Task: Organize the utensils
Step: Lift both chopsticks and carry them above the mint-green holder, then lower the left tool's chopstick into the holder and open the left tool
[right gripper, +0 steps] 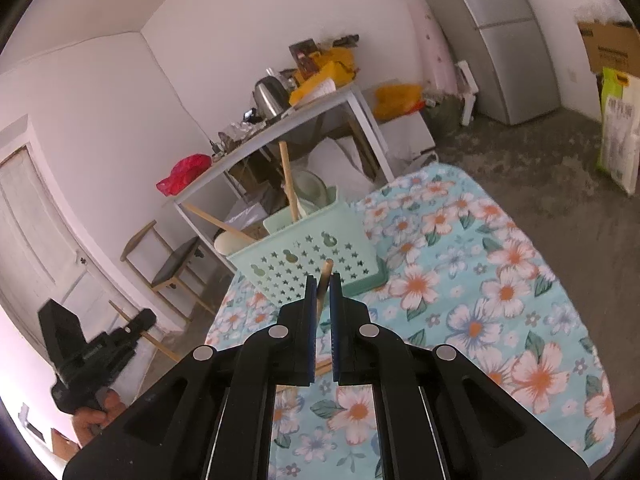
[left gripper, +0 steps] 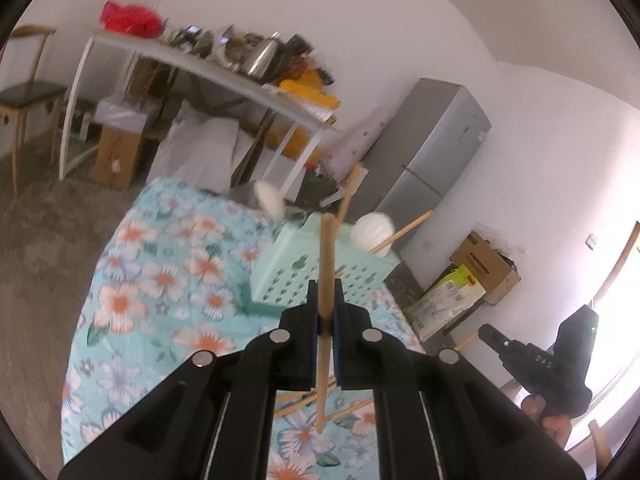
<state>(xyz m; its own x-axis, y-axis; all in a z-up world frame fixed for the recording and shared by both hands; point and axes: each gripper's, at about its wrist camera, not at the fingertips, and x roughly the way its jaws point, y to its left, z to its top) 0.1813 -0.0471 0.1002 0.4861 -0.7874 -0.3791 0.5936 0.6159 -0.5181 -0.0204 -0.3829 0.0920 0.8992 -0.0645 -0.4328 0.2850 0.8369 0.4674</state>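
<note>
A mint green perforated basket [left gripper: 320, 276] [right gripper: 312, 260] stands on the floral-cloth table and holds white spoons [left gripper: 374, 232] and wooden-handled utensils [right gripper: 289, 184]. My left gripper [left gripper: 326, 292] is shut on a wooden chopstick [left gripper: 326, 264], held upright just in front of the basket. My right gripper [right gripper: 323, 284] is shut on another wooden stick [right gripper: 323, 284], also close in front of the basket. More wooden sticks [left gripper: 316, 398] lie on the cloth beneath the left gripper. Each gripper shows at the edge of the other's view [left gripper: 488, 334] [right gripper: 140, 320].
The table with the floral cloth [right gripper: 480, 280] has bare floor around it. A cluttered white table [left gripper: 224, 76] with a kettle stands behind, a chair [right gripper: 172, 268] beside it, a grey fridge [left gripper: 436, 152] and cardboard boxes [left gripper: 484, 264] at the wall.
</note>
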